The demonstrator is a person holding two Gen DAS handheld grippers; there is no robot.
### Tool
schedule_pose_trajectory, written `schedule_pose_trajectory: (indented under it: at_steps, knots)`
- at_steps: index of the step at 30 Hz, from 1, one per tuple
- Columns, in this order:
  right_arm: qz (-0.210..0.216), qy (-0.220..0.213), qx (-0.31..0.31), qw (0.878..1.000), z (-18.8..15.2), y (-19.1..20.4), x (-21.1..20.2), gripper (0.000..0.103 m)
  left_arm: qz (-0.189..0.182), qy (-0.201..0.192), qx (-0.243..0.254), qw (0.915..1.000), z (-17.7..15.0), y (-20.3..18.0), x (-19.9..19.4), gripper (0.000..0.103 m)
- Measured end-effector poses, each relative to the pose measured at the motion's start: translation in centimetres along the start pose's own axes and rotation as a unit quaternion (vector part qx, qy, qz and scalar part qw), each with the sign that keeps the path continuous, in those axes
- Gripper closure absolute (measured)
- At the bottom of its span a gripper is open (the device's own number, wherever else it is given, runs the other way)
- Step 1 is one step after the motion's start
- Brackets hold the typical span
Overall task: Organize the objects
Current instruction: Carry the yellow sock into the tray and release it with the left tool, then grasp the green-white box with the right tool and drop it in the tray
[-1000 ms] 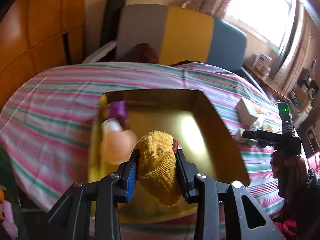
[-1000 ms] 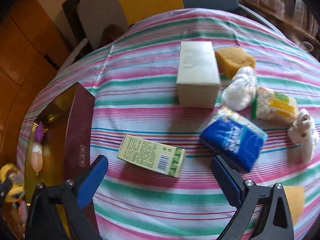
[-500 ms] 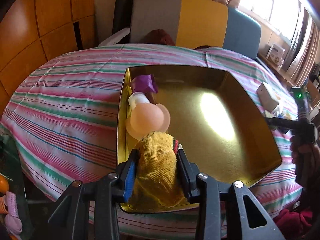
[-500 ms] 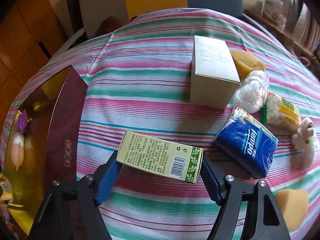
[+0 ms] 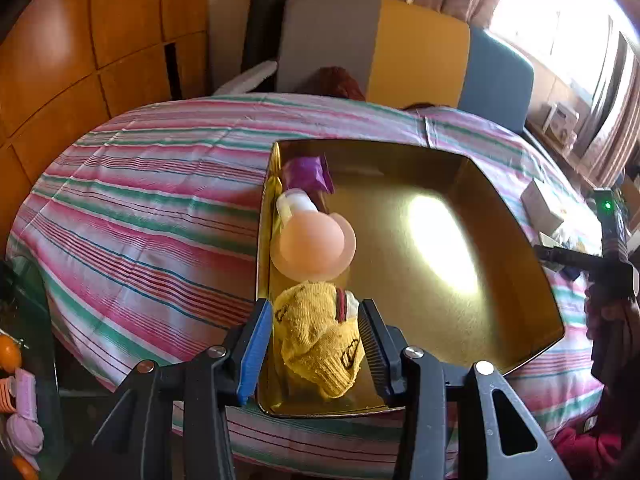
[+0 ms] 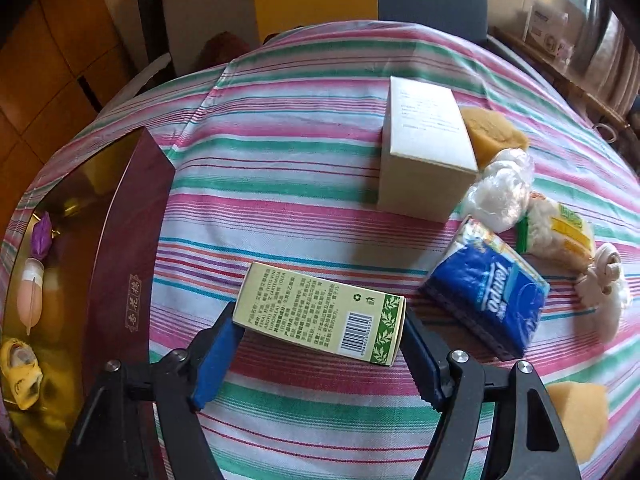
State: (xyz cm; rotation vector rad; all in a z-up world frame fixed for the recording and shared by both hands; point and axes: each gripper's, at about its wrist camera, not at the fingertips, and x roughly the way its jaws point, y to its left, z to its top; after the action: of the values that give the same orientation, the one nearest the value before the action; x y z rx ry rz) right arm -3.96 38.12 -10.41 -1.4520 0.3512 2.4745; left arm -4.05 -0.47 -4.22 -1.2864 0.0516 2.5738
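Observation:
A gold tray (image 5: 516, 216) lies on the striped table. In its left part lie a purple wrapper (image 5: 306, 172), a pink bottle (image 5: 316, 242) and a yellow sock (image 5: 320, 332). My left gripper (image 5: 316, 338) stands open around the sock, pads apart from it, at the tray's near left corner. In the right wrist view, my right gripper (image 6: 320, 344) has closed on the ends of a green carton (image 6: 320, 318) on the cloth. The tray (image 6: 124, 240) with the sock (image 6: 20, 372) shows at the left.
A white box (image 6: 424, 152), a blue tissue pack (image 6: 488, 292), two sponges (image 6: 494, 134), a white bag (image 6: 500, 192), a snack packet (image 6: 560, 232) and a white knotted item (image 6: 604, 284) lie at right. A chair (image 5: 376, 48) stands behind the table.
My left gripper lowered the sock into the tray's near left corner and opened off it. My right gripper moved down to the green carton and closed on it.

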Motion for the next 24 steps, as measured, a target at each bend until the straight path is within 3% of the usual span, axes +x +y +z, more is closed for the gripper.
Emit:
schedule_pose_trajectory:
  at_steps: [5,9,13,19,24]
  knots:
    - [0.000,-0.046,-0.001,0.999,0.4,0.2,-3.4,0.027,0.003,-0.011,-0.017,0.9998,0.4,0.3,-0.9,0.057]
    - [0.031,-0.083,-0.028,0.996,0.5,2.3,-7.1,0.027,0.006,-0.015,-0.020,0.9997,0.4,0.3,-1.2,0.056]
    - [0.075,-0.095,-0.081,0.989,0.2,6.2,-9.4,0.027,0.007,-0.017,-0.021,0.9996,0.4,0.4,-1.3,0.056]
    - [0.135,-0.055,-0.187,0.971,-2.8,14.7,-9.4,0.026,0.005,-0.017,-0.028,0.9995,0.2,0.9,-1.3,0.056]
    - [0.148,0.002,-0.227,0.963,-5.0,19.6,-6.6,0.026,0.008,-0.017,-0.041,0.9990,-0.2,2.0,-1.4,0.056]
